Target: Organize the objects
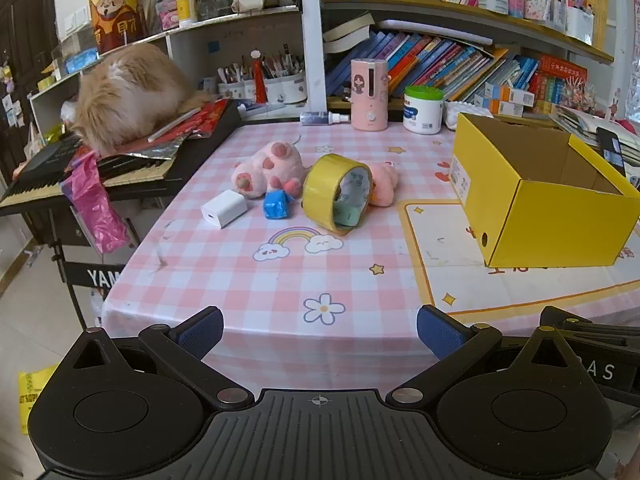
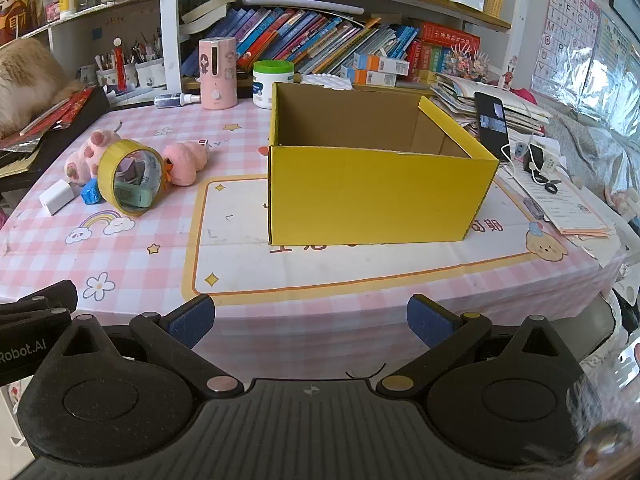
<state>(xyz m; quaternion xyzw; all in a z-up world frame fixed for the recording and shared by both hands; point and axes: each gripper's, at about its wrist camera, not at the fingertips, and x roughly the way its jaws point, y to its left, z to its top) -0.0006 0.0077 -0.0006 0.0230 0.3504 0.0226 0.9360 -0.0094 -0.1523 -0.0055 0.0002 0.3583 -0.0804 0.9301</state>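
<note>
— How do the tools stand?

— The left tool (image 1: 320, 330) hangs over the near edge of the desk (image 1: 280, 280) with its blue pads spread wide, holding and touching nothing. The right tool (image 2: 310, 320) is likewise wide apart and bare.

— And the things to sort?

— At the far left lie a white charger (image 1: 223, 208), a blue wrapped piece (image 1: 277, 204), a pink plush toy (image 1: 269, 168) and a yellow tape roll (image 1: 336, 192) standing on edge, with a green item inside its ring. The open yellow cardboard box (image 2: 376, 196) stands to their right, well apart.
</note>
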